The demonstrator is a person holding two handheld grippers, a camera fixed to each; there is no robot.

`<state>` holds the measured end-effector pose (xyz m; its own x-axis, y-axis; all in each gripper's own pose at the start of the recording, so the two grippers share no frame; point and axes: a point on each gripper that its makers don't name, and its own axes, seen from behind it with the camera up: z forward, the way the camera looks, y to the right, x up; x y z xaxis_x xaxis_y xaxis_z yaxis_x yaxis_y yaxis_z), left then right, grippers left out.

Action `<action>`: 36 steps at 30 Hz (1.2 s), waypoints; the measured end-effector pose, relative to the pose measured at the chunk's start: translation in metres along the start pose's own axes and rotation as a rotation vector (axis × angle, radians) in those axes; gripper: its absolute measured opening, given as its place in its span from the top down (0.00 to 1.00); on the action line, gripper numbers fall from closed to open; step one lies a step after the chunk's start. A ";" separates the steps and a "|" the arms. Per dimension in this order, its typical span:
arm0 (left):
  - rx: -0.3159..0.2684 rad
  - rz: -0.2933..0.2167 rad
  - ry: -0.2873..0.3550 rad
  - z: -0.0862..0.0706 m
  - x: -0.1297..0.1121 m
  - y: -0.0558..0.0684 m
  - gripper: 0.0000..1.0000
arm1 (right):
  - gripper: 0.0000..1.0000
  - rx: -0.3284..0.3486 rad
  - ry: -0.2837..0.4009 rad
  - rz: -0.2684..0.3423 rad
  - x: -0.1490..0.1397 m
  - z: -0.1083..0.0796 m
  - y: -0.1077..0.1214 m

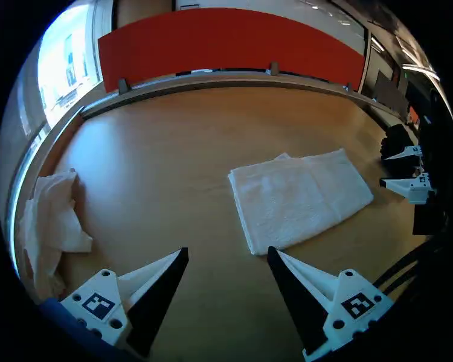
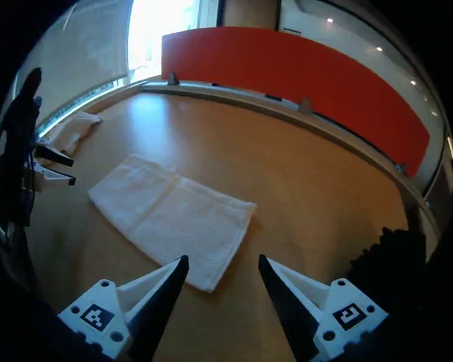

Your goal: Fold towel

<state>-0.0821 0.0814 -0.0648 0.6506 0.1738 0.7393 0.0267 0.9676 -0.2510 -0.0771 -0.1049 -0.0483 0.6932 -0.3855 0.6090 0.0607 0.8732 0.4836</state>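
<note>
A white towel (image 1: 299, 196) lies folded into a flat rectangle on the wooden table (image 1: 178, 151). My left gripper (image 1: 228, 254) is open above the table, its fingertips just short of the towel's near edge, nothing between them. In the right gripper view the same towel (image 2: 172, 214) lies ahead and to the left, and my right gripper (image 2: 223, 260) is open over its near corner, holding nothing. The right gripper (image 1: 401, 169) also appears at the far right of the left gripper view, beside the towel's end. The left gripper (image 2: 57, 168) shows at the left edge of the right gripper view.
A second white towel (image 1: 48, 229) lies crumpled at the table's left edge, seen also as a crumpled towel (image 2: 72, 130) near the window side. A red divider panel (image 1: 226, 42) stands along the table's far edge. Bare wood surrounds the folded towel.
</note>
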 end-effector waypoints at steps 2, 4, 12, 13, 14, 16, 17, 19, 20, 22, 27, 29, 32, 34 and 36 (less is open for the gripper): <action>0.005 -0.008 0.003 -0.003 -0.001 -0.001 0.03 | 0.11 0.012 -0.003 -0.006 -0.001 0.001 -0.002; 0.009 -0.016 0.004 -0.007 -0.003 -0.001 0.03 | 0.11 0.023 -0.007 -0.014 -0.003 0.002 -0.004; 0.038 -0.044 0.002 -0.023 -0.018 -0.006 0.03 | 0.11 0.071 -0.028 -0.059 -0.010 0.007 -0.013; 0.041 -0.049 0.001 -0.025 -0.021 -0.007 0.03 | 0.11 0.076 -0.031 -0.064 -0.011 0.008 -0.013; 0.044 -0.053 0.000 -0.028 -0.023 -0.007 0.03 | 0.11 0.080 -0.034 -0.069 -0.012 0.009 -0.014; 0.050 -0.063 -0.002 -0.032 -0.028 -0.008 0.03 | 0.11 0.087 -0.041 -0.078 -0.014 0.010 -0.014; 0.053 -0.067 -0.003 -0.034 -0.031 -0.009 0.03 | 0.11 0.089 -0.044 -0.081 -0.015 0.011 -0.014; 0.059 -0.075 -0.005 -0.039 -0.035 -0.010 0.03 | 0.11 0.093 -0.052 -0.088 -0.018 0.013 -0.014; 0.063 -0.078 -0.006 -0.041 -0.037 -0.011 0.03 | 0.11 0.096 -0.057 -0.090 -0.019 0.014 -0.014; 0.069 -0.086 -0.008 -0.045 -0.041 -0.013 0.03 | 0.11 0.102 -0.068 -0.096 -0.024 0.015 -0.014; 0.082 -0.107 -0.013 -0.055 -0.050 -0.019 0.03 | 0.13 0.118 -0.093 -0.113 -0.036 0.018 -0.015; 0.085 -0.114 -0.015 -0.059 -0.053 -0.020 0.03 | 0.15 0.121 -0.101 -0.116 -0.041 0.020 -0.015; 0.088 -0.121 -0.019 -0.063 -0.058 -0.021 0.03 | 0.20 0.126 -0.111 -0.118 -0.045 0.021 -0.014; 0.091 -0.124 -0.021 -0.065 -0.060 -0.022 0.03 | 0.25 0.133 -0.117 -0.118 -0.048 0.022 -0.014; 0.092 -0.126 -0.023 -0.067 -0.063 -0.022 0.03 | 0.28 0.141 -0.124 -0.119 -0.050 0.022 -0.015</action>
<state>-0.0723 0.0368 -0.1476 0.6287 0.0530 0.7759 0.0364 0.9946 -0.0974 -0.1287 -0.1050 -0.0716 0.5931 -0.5243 0.6110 0.0295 0.7726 0.6342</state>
